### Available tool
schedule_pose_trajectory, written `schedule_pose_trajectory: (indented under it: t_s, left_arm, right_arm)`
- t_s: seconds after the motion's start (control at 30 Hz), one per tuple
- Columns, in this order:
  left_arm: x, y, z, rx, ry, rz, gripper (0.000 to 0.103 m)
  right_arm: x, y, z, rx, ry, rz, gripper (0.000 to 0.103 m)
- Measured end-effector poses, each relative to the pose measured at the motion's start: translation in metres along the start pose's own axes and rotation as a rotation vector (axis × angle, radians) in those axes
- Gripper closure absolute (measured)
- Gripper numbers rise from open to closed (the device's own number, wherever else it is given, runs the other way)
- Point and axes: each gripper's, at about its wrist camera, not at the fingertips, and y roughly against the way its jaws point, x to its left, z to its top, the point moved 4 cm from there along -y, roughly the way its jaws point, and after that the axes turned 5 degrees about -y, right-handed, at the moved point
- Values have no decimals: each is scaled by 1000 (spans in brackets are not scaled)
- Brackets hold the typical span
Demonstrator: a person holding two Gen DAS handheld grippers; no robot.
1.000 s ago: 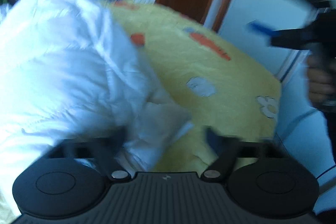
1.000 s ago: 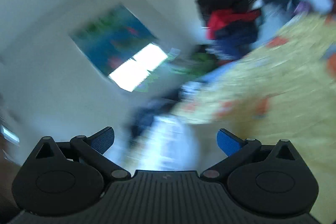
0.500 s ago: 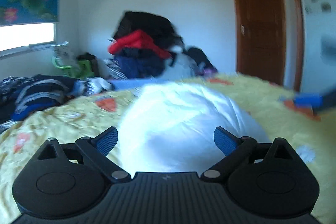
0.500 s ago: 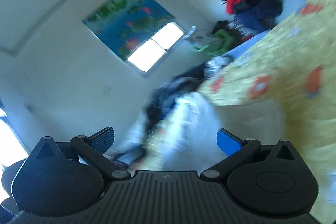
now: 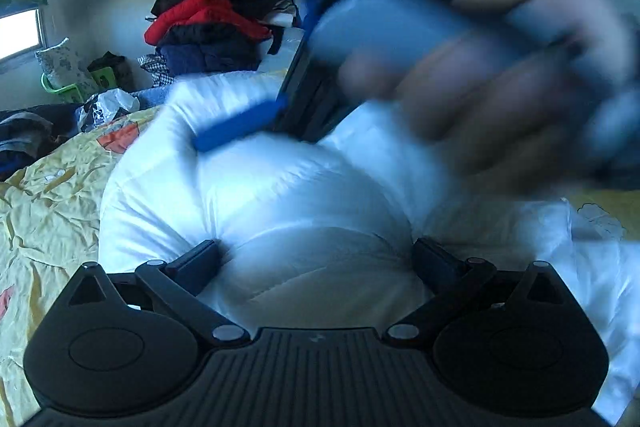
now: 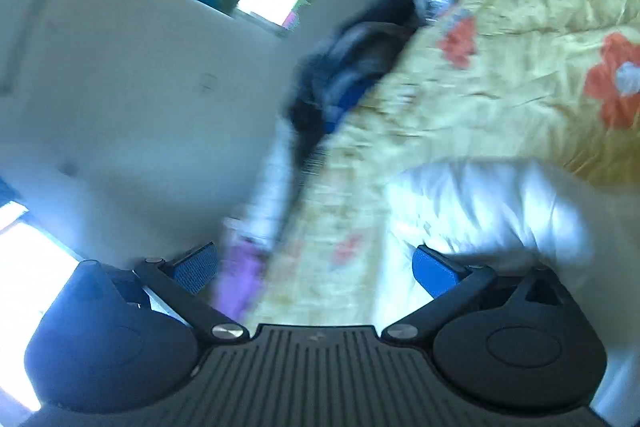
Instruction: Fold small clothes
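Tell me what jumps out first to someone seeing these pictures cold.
The puffy white quilted jacket fills the middle of the left wrist view, bulging between the open left gripper fingers on a yellow flowered bedspread. Above it a blurred hand sweeps across. Behind, a heap of red and dark clothes sits against the wall.

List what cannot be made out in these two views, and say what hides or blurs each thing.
- Right gripper and hand, left view: smeared by motion.
- White jacket, left view: hand covers its far right part.
- Dark clothes, right view: blurred.
- Bedspread, right view: near part blurred.
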Motion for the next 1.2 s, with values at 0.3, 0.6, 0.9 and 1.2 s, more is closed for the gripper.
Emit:
schedule_pose_trajectory:
  t_s: [0.3,0.6,0.9,1.2]
  left_arm:
    - [7,-12,-8,-11,6,-42,0]
    - [10,-26,-8,6,12,-36,0]
    - [2,-17,-11,10,0,-32,0]
    - [-5,2,-7,-16,-35,42,0]
  right_arm:
    - [-72,11,-13,-90,-20,107,26]
    - [-116,4,-7,-99,-139,195,46]
    - [-109,11,-10,-110,-126,113,43]
    - [-47,118,-56,-293,25,-109,4]
